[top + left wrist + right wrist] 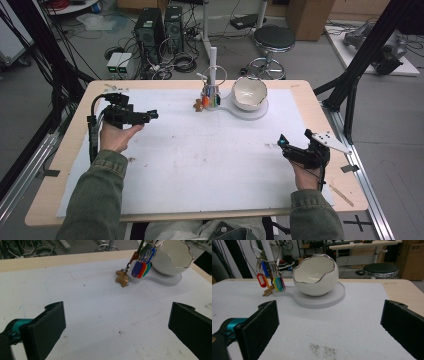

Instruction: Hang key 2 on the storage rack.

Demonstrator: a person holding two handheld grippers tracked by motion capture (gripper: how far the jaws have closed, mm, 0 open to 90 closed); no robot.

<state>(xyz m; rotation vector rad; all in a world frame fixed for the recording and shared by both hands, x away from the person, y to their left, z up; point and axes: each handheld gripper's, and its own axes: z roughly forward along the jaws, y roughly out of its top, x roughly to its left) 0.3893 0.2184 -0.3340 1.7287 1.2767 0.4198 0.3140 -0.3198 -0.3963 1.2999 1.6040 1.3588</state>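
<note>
A white eggshell-shaped bowl (248,93) (315,276) (173,257) with a silver rim sits on a white stand base (260,111) (334,298) at the table's far middle. A white post (213,62) rises from the base's left end, and a bunch of keys with coloured tags (210,98) (141,268) (270,281) hangs there, with a brown charm (122,278) lying on the mat. My left gripper (150,116) (115,327) is held open above the mat's left side, pointing toward the keys. My right gripper (281,142) (329,327) is open near the right edge, facing the bowl. Nothing lies between either pair of jaws.
A white mat (200,150) covers most of the wooden table (50,200). A wooden stick (341,194) lies at the table's near right corner. Dark specks (322,350) mark the mat before the right gripper. Beyond the table stand a stool (273,40) and computer towers (160,30).
</note>
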